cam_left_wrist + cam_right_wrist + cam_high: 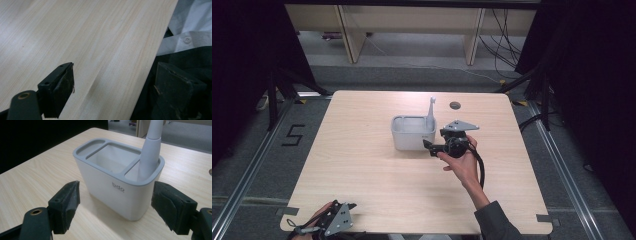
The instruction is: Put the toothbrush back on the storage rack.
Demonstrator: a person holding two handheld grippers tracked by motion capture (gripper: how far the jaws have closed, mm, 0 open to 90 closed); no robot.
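On my left, the left gripper [332, 218] sits at the near edge of the wooden table [362, 165], its jaws spread wide — in the left gripper view 1 jaw is over the tabletop and the other hangs past the edge, in front of dark and white clothing [190, 30]. Toward the middle of the table I see a white holder [413, 132] with a grey rim and 3 compartments. A pale grey handled tool [430, 111] stands upright in its right-end compartment. Just right of the holder, the right hand [462, 165] holds the right gripper [428, 145] — jaws apart, pointing at the holder but not touching it.
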